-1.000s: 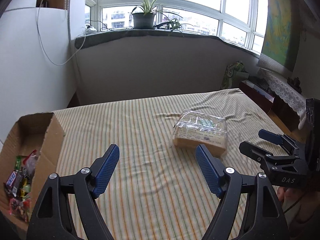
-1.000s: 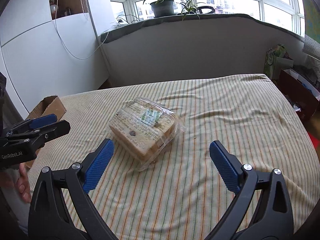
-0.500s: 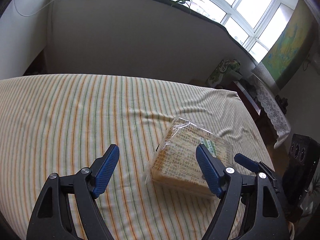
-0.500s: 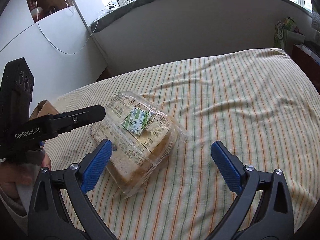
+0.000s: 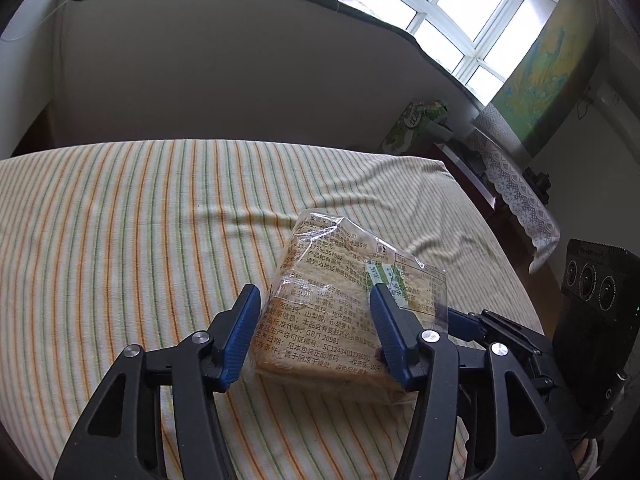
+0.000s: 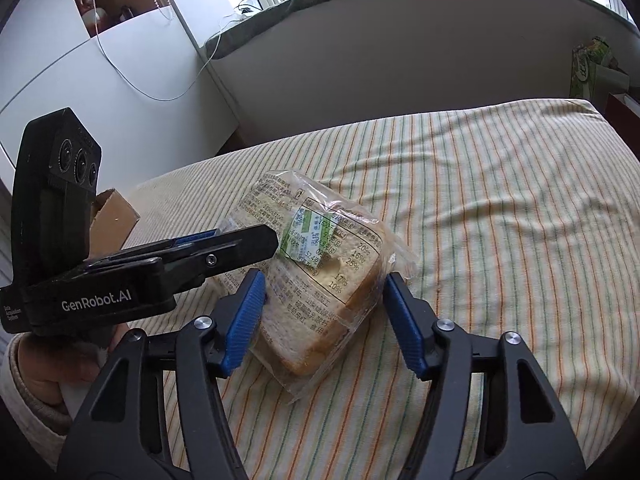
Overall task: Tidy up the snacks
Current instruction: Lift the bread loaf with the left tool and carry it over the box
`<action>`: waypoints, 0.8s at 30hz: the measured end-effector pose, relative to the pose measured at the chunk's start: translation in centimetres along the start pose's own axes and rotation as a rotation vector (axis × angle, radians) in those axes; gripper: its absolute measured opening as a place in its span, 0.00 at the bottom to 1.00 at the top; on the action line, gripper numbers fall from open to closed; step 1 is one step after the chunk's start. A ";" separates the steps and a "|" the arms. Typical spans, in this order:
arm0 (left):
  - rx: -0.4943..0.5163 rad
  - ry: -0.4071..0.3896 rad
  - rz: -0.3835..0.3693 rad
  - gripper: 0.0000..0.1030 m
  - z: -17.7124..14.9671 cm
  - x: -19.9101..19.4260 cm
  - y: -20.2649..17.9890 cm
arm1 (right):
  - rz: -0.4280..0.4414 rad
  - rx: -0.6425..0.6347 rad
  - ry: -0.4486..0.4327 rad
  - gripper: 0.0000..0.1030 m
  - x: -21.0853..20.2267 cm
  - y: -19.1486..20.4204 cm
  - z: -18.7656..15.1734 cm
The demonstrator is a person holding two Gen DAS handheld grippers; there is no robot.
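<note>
Both hand-held grippers bracket one bag of sliced bread [image 5: 340,304] lying on the striped bed [image 5: 120,240]. The left hand-held gripper [image 5: 314,332] is closing, pads at the wrapper's sides. The right hand-held gripper [image 6: 324,316] is closing too, its right pad still apart. A cardboard box [image 6: 112,216] sits farther left.

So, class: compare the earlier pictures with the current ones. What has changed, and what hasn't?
Both grippers came in and down onto the bread packet. The left gripper and right gripper now straddle it, jaws closing. The packet stays on the striped cloth, unlifted.
</note>
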State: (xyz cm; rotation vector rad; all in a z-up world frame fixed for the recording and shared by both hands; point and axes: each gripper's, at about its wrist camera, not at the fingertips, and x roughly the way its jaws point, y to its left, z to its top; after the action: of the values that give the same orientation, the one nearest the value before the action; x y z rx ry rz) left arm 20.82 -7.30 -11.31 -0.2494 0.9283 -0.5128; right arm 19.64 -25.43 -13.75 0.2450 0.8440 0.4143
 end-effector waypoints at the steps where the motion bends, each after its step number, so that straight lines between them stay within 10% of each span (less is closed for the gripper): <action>1: 0.000 0.001 -0.003 0.55 -0.2 -0.2 -0.1 | -0.005 0.000 -0.006 0.62 -0.4 0.0 -0.2; 12: -0.001 -0.029 -0.025 0.52 -1.1 -1.9 -3.0 | -0.017 -0.015 -0.097 0.61 -5.3 0.4 -0.7; 24: 0.074 -0.236 -0.038 0.52 -0.1 -11.8 -7.3 | -0.017 -0.152 -0.273 0.60 -14.8 7.9 0.6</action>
State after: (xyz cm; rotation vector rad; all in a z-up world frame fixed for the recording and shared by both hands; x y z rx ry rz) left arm 12.63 -7.35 -0.09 -0.2544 0.6745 -0.5388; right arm 9.31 -25.05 -0.51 0.1489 0.5434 0.4167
